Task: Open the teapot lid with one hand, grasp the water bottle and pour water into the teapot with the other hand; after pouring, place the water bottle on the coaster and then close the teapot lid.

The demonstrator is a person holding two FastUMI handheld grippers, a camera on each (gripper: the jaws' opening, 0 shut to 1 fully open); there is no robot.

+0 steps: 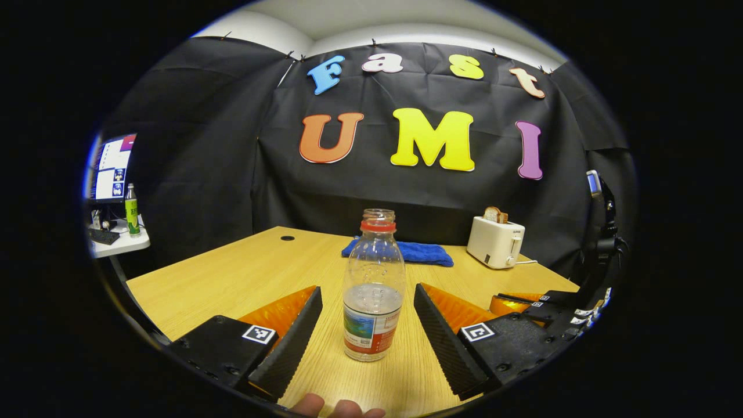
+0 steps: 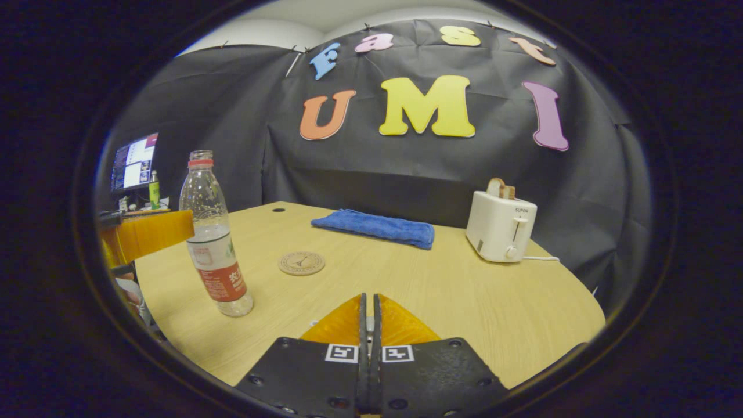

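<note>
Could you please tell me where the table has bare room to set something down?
Bare wood lies between the coaster and the toaster, in front of the blue towel. It is crowded round the water bottle, which stands between the left gripper's open jaws.

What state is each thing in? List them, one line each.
Clear plastic water bottle: upright on the table, uncapped, partly filled, between open fingers.
Left gripper: open, astride the bottle, not touching.
Right gripper: shut, holding nothing visible.
Round wooden coaster: flat, bare.
Blue folded towel: lying flat.
White toaster: upright, bread sticking up.
</note>
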